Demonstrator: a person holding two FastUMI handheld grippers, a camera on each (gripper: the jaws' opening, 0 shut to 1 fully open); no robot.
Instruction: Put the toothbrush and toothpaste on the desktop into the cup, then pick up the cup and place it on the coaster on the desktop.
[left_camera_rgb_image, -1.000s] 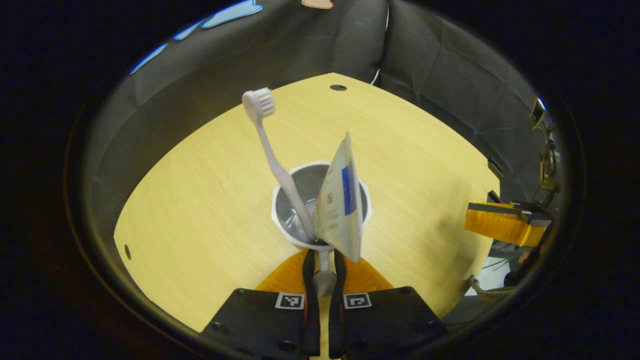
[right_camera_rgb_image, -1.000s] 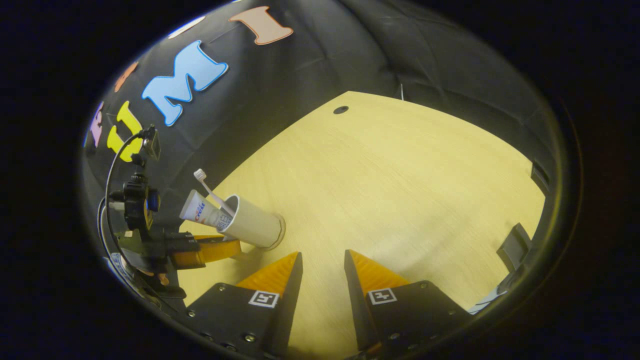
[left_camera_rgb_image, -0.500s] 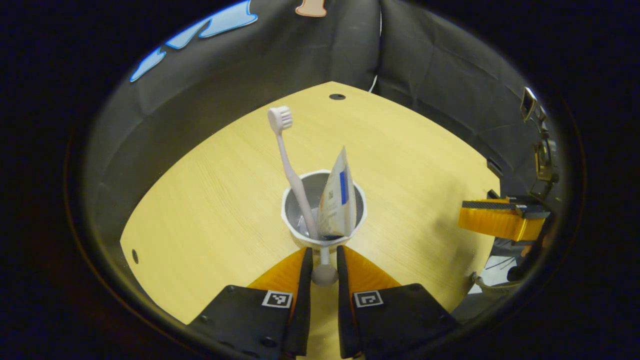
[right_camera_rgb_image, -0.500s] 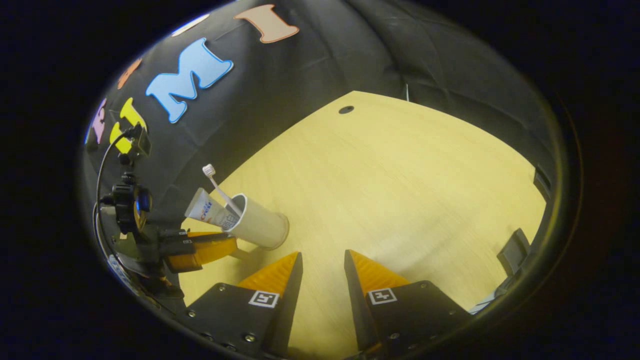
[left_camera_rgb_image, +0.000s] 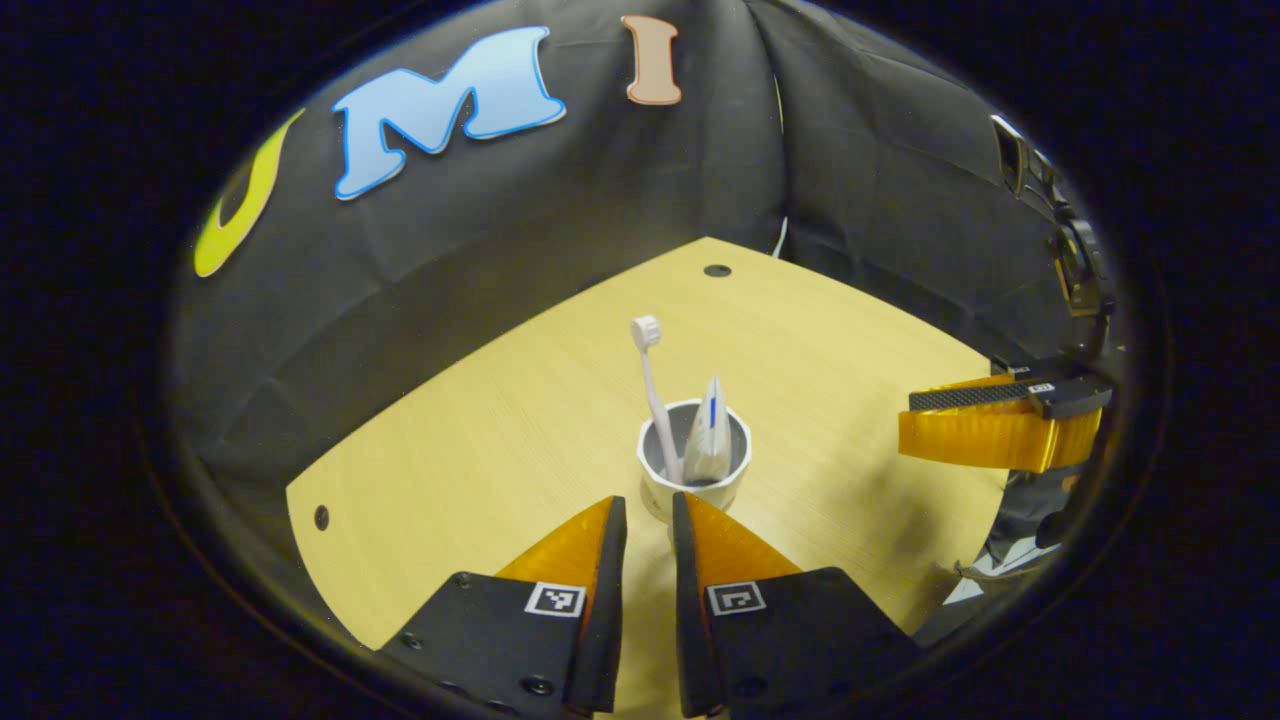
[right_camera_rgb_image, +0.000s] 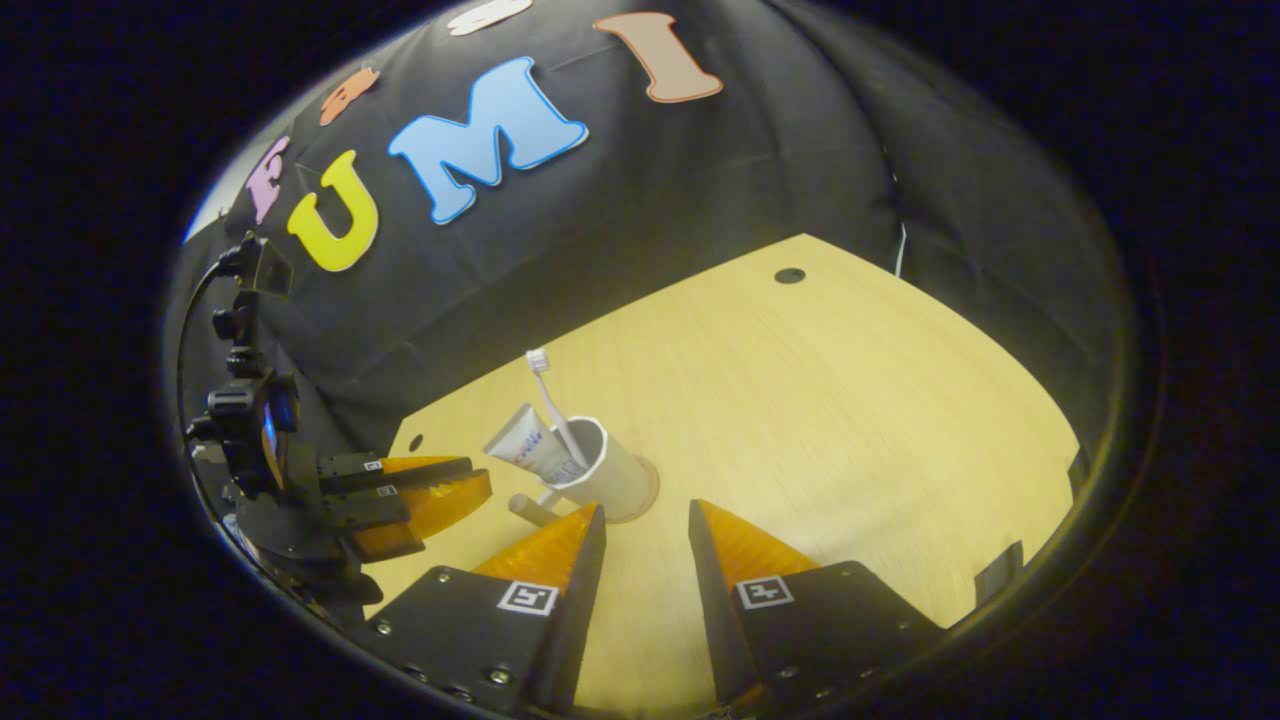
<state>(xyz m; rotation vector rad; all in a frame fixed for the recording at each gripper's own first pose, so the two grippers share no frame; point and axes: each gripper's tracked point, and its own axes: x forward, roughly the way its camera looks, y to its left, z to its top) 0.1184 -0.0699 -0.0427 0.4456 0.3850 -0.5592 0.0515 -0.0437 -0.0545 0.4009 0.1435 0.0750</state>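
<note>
Desktop with loaded cup

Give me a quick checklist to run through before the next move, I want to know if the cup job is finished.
1. Toothbrush in the cup: ok.
2. Toothpaste in the cup: ok.
3. Cup upright on the desktop: ok.
4. Left gripper clear of the cup's handle, jaws slightly apart and empty: ok.
5. Right gripper empty, jaws apart: ok.
6. Coaster under the cup: cannot tell.
</note>
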